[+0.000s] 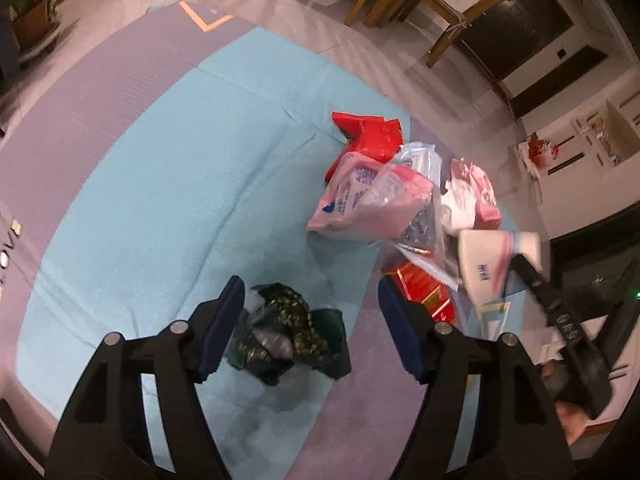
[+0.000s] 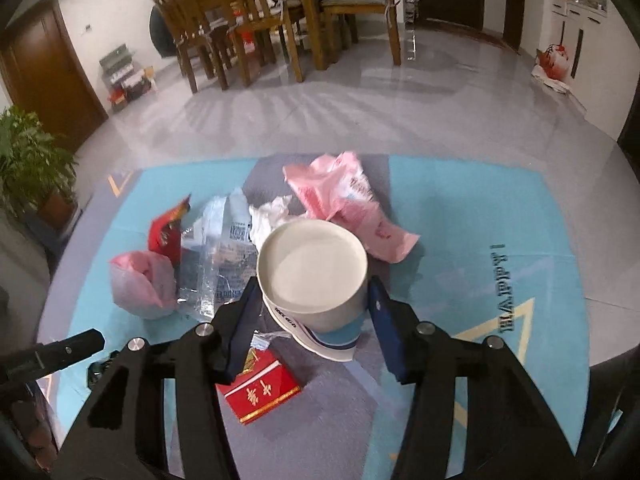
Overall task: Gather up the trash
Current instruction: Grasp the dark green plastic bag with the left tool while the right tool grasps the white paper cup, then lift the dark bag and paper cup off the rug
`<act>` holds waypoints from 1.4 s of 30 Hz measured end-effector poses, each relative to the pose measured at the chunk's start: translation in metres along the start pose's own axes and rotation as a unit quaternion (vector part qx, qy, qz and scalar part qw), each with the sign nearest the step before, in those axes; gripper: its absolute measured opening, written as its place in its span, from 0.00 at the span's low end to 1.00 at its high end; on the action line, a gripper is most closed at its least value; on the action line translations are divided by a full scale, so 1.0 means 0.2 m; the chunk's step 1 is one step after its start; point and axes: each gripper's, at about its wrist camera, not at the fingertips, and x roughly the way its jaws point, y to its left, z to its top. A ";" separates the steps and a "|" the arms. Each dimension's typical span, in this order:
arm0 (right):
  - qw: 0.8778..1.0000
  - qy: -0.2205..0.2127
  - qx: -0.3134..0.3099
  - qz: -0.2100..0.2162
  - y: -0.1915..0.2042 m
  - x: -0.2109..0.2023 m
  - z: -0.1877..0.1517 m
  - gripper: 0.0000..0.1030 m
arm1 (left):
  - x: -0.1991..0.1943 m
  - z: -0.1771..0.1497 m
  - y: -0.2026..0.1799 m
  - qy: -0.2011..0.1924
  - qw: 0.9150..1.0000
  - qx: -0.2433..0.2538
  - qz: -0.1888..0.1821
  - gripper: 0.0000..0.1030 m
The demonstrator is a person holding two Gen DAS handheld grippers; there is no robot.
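A crumpled dark green wrapper (image 1: 288,332) lies on the blue and grey floor mat (image 1: 160,180). My left gripper (image 1: 310,282) straddles it, open. Its left pad is against the wrapper and its right pad stands clear. My right gripper (image 2: 313,282) is shut on a white paper cup (image 2: 312,276), one pad on each side of the wall, mouth facing the camera. The left wrist view shows that cup (image 1: 492,268) tilted at the right. Beside it lie a red cigarette box (image 2: 260,392), pink bags (image 2: 340,200), a clear plastic bag (image 2: 220,248), a red wrapper (image 2: 168,232) and a white tissue (image 2: 268,216).
Glossy tiled floor (image 2: 400,112) surrounds the mat. A wooden dining table with chairs (image 2: 260,20) stands beyond it, a potted plant (image 2: 32,160) at the left, white cabinets (image 1: 580,140) and a red bag (image 2: 554,62) at the right.
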 end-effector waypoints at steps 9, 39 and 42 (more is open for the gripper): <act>0.998 -0.025 0.063 -0.011 -0.19 -0.18 -0.03 0.52 | 0.12 -0.07 0.00 0.049 0.998 0.033 0.032 0.66; 0.976 -0.057 0.195 -0.077 -0.61 -0.43 -0.19 0.52 | -0.13 -0.08 -0.27 -0.095 0.988 0.069 -0.097 0.45; 0.973 -0.079 0.194 -0.099 -0.64 -0.50 -0.18 0.52 | -0.13 -0.09 -0.29 -0.098 0.987 0.072 -0.107 0.45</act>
